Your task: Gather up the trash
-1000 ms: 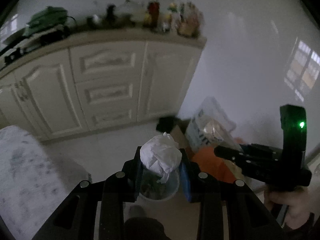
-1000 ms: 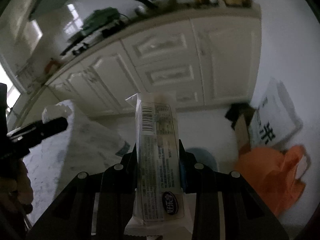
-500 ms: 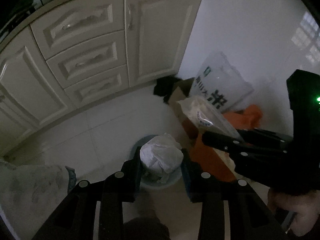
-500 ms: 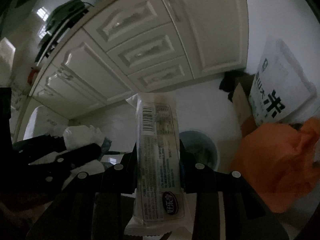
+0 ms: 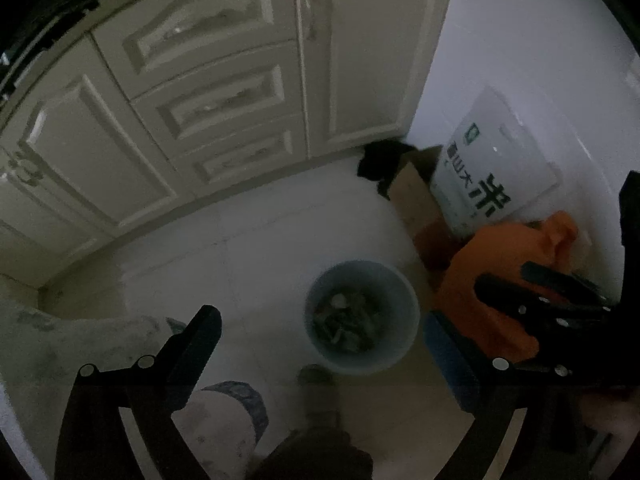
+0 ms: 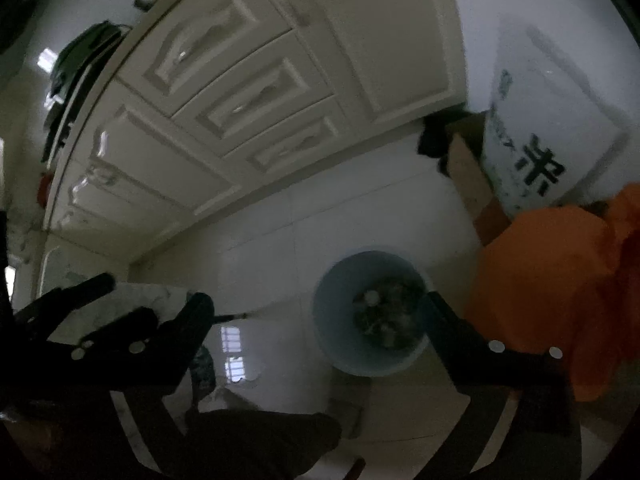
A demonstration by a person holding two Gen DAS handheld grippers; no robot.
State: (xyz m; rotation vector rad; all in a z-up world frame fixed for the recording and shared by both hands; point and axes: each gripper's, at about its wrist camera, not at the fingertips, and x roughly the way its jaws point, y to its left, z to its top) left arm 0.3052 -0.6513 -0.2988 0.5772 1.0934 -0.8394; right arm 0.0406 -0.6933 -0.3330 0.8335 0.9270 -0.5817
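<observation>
Hovering above the pale blue bin [image 5: 362,318], left gripper [image 5: 324,340] and right gripper [image 6: 316,312] have just sprung their jaws wide with nothing between; trash inside the bin looks light, crushable, best pinched at a crumpled fold.

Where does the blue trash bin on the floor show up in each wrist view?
Left wrist: the trash bin sits lower centre-right, between the open fingers, trash visible inside.
Right wrist: the bin is lower centre, close to the right finger, also seen from above.
Shared landmark: the orange bag lies just right of the bin in both, with the white sack behind it.
</observation>
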